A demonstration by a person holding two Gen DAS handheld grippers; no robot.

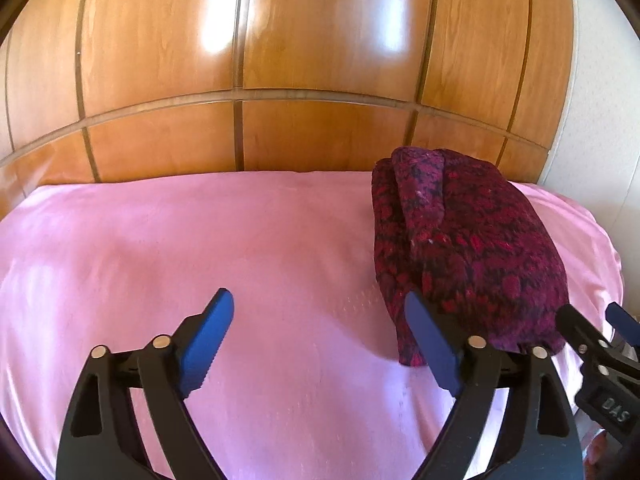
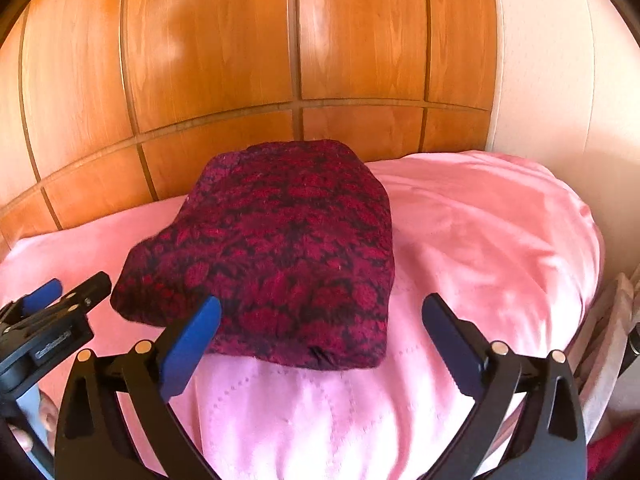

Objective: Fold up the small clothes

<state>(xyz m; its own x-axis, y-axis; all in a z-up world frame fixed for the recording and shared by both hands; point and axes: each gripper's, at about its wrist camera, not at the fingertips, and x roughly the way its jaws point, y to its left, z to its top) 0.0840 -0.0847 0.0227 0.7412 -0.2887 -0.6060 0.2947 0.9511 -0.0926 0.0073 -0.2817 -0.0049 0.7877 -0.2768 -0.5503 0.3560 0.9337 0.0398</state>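
Note:
A dark red and black patterned knit garment (image 1: 464,252) lies folded into a compact bundle on the pink bed cover (image 1: 200,240), toward its right side. It fills the middle of the right wrist view (image 2: 288,256). My left gripper (image 1: 320,328) is open and empty, hovering over bare cover just left of the bundle's near edge. My right gripper (image 2: 320,332) is open and empty, hovering at the bundle's near edge. The right gripper also shows at the right edge of the left wrist view (image 1: 596,344), and the left gripper shows at the left edge of the right wrist view (image 2: 56,308).
A glossy wooden wardrobe (image 1: 280,60) stands right behind the bed. A pale wall (image 2: 560,60) is at the right. The pink cover (image 2: 500,232) drops off at its right edge.

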